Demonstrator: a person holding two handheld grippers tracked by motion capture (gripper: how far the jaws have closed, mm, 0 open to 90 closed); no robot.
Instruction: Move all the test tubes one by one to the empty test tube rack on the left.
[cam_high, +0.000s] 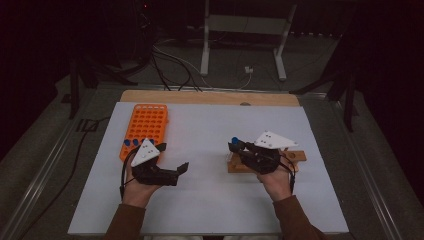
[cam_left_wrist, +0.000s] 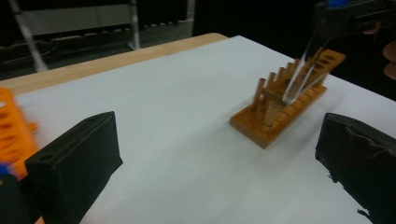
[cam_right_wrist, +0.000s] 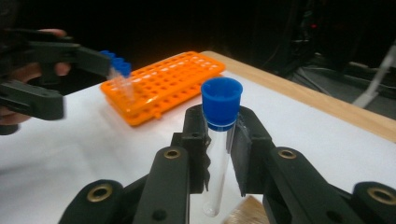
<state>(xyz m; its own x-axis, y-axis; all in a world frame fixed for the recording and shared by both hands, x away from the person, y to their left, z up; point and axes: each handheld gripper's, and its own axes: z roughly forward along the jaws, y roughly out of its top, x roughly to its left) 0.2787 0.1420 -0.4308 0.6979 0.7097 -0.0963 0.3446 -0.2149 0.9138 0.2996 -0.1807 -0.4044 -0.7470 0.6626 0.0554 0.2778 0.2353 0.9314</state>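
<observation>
The high view looks forward and down from above the person's side, taking in the whole table (cam_high: 210, 200). The left gripper view sits low and close, facing the wooden rack (cam_left_wrist: 285, 105). The right gripper view faces the orange rack (cam_right_wrist: 163, 86). All three views share both racks.

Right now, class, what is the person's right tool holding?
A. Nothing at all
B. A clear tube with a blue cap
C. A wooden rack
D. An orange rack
B: in the right gripper view the right tool has its jaws closed on a clear tube with a blue cap, held upright above the wooden rack, while the orange rack sits apart on the table.
</observation>
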